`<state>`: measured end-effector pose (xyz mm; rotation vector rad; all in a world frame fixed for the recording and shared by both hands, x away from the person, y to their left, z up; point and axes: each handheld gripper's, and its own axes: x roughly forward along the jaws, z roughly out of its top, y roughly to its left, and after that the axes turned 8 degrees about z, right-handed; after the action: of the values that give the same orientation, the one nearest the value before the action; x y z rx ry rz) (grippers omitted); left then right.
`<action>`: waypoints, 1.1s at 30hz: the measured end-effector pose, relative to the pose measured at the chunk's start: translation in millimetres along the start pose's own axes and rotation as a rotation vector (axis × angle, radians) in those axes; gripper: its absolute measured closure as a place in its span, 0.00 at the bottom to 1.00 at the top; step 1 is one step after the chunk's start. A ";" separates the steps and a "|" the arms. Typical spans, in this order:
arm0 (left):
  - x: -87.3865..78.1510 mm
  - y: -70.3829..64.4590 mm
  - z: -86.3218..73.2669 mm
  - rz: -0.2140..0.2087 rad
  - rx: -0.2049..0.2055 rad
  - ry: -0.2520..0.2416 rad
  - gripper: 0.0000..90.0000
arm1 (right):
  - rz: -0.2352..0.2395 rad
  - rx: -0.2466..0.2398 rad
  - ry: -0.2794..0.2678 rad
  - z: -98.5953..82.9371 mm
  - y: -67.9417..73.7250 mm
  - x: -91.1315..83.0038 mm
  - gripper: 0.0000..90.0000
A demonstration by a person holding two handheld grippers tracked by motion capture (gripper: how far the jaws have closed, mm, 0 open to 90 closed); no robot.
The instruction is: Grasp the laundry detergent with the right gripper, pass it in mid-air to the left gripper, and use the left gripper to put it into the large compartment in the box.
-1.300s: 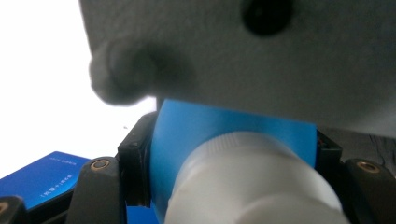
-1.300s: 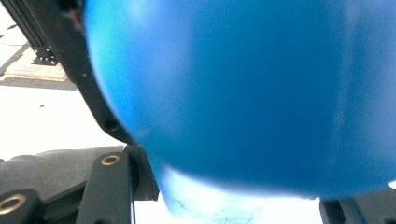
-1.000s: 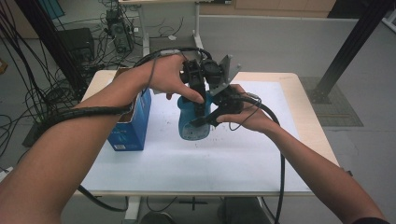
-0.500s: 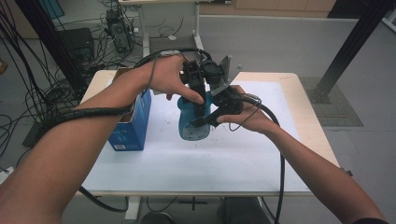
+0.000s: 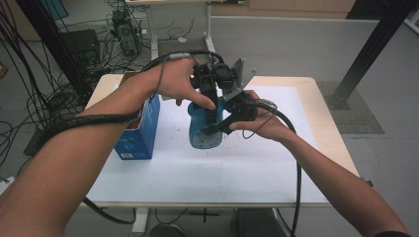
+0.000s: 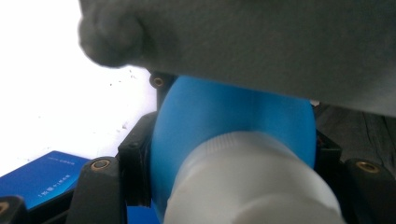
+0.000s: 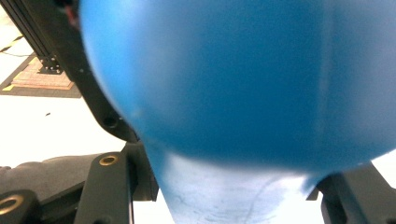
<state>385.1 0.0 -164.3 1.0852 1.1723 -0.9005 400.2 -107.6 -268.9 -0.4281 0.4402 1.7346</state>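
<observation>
- Cables, a black equipment frame and a grey floor surround the pale wooden table (image 5: 321,128), which fills the middle of the high view under a white sheet (image 5: 217,173) speckled with small dark marks.
- At the centre of that view, a blue bottle (image 5: 200,133) hangs above the sheet, its bottom end toward the lower part of the frame and its top hidden among the grippers.
- Coming in from the lower left, the left hand (image 5: 173,81) holds the left gripper (image 5: 210,103) at the bottle's upper end, one finger stretched down along the black body.
- From the left gripper view, the black jaws sit tight against both sides of the bottle, clamping it just past its white cap (image 6: 252,182), which is blurred in the lower centre of the frame.
- A grey blurred shape covers the top of that view; I cannot tell what it is.
- Rising from the lower right of the high view, the right hand (image 5: 262,121) holds the right gripper (image 5: 220,126) against the bottle's right side, with a grey three-cornered plate at its top.
- Seen in the right gripper view, the bottle's blue body bulges across the upper frame and narrows between the two black jaws at the bottom, which press on either side of it.
- Left of the bottle in the high view, a blue box (image 5: 141,131) stands on the table, partly behind the left forearm and apart from the bottle.
- Black cable trails from each gripper toward the bottom edge of the frame.
</observation>
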 end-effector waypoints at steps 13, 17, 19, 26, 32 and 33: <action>-1.3 3.1 -0.5 0.004 0.001 0.009 0.41 | 0.010 0.028 -0.016 -1.0 -1.0 0.6 0.37; -1.7 5.0 -2.0 0.009 -0.009 0.011 0.41 | -0.005 0.066 -0.006 -4.5 -2.5 -3.2 0.24; -1.9 5.7 -3.3 0.007 -0.021 0.006 0.41 | -0.027 0.109 0.002 -7.2 -3.0 -7.2 0.15; -4.6 10.2 -3.5 0.043 -0.044 0.038 0.41 | -0.082 0.133 0.048 -12.5 -2.3 -18.2 0.10; -10.8 18.7 -9.0 0.051 -0.094 0.040 0.41 | -0.110 0.194 0.084 -21.6 0.2 -28.1 0.09; -12.2 20.6 -10.0 0.057 -0.107 0.038 0.41 | -0.115 0.193 0.089 -22.1 1.0 -29.5 0.09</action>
<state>400.0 14.9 -149.1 1.0473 1.2016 -0.7678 406.0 -143.8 -272.8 -0.3843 0.6297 1.5502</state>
